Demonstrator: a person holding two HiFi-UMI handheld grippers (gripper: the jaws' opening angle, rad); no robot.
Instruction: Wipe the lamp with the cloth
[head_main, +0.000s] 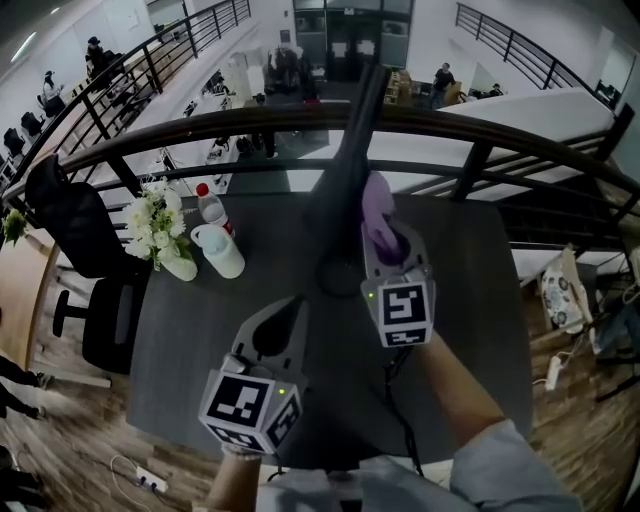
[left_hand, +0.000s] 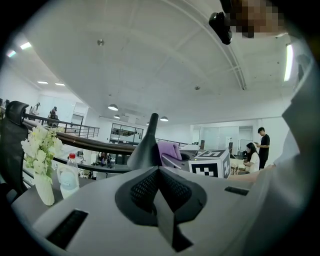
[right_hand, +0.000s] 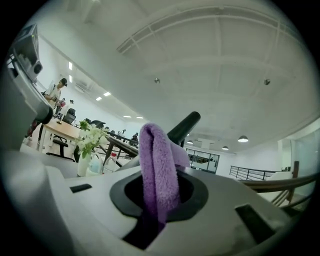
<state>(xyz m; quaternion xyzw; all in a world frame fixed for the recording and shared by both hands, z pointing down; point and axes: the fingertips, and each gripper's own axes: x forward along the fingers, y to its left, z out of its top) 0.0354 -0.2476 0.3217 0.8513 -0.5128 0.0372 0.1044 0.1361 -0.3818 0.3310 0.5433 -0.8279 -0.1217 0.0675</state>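
Head view first: the lamp (head_main: 343, 190) stands mid-tabletop (head_main: 470, 300). It's a dark thing with a round base, and its long slim stem runs up and away from us. Our right tool (head_main: 388, 245) is clamped on the purple cloth (head_main: 380, 220), and the cloth sits just right of the stem, about halfway up. It looks to be touching, but we can't swear to it. Our left tool (head_main: 292, 305) hangs back nearer us, left of the base. So the right one is clearly closer, and we reckon the wipe has to run along that stem.

Left gripper view: this tool (left_hand: 160, 197) has its jaws closed together with nothing in them. The lamp (left_hand: 148, 145) rises just ahead, with the cloth (left_hand: 170, 149) tucked behind its right side.

Right gripper view: the tool (right_hand: 157, 200) is pinching the cloth (right_hand: 157, 170), which stands up as a fluffy fold. The lamp (right_hand: 183, 124) pokes out right behind it, slanting up to the right. It looks matte black and smooth, and we can't see any dust on it.
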